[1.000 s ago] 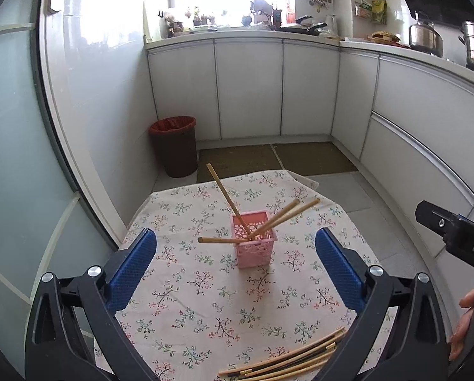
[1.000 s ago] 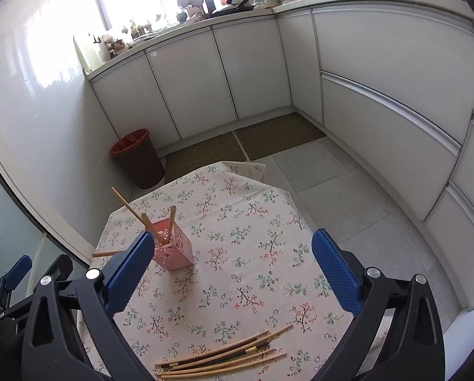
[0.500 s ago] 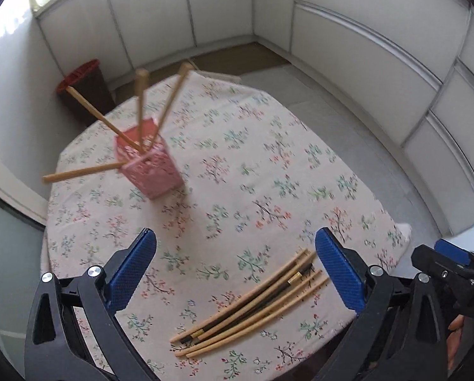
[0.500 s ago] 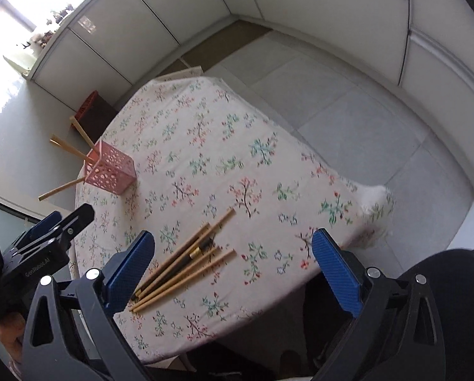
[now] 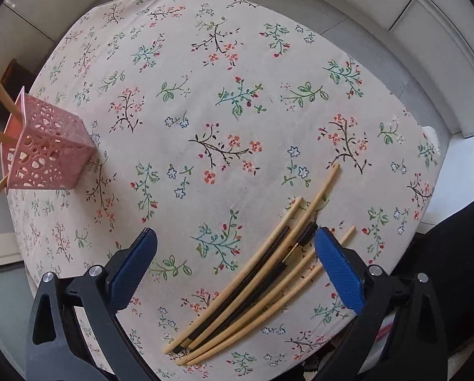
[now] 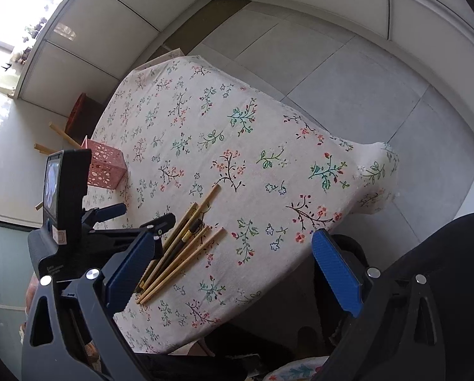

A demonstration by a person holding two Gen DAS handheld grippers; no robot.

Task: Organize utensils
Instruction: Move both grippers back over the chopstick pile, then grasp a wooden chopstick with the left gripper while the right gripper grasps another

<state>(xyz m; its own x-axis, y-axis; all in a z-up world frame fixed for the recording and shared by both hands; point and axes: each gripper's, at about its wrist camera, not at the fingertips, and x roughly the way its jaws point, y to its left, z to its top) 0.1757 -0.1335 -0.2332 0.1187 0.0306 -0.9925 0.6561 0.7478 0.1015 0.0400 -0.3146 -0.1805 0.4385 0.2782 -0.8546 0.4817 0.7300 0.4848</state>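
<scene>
Left gripper (image 5: 235,260), right gripper (image 6: 233,262): black frames, blue textured pads, silver screws.

Left hand-held gripper (image 5: 235,254) has lowered toward chopsticks (image 5: 256,282).

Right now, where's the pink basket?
In the left wrist view, the pink basket stands at the tablecloth's far left edge, well apart from the loose chopsticks near the left gripper.

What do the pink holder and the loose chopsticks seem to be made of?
Pink holder: probably moulded plastic, matt, with uniform colour and punched lattice holes. Chopsticks: the pale ones look like bamboo or wood, unvarnished tan; the dark ones may be lacquered or plastic, unclear.
</scene>
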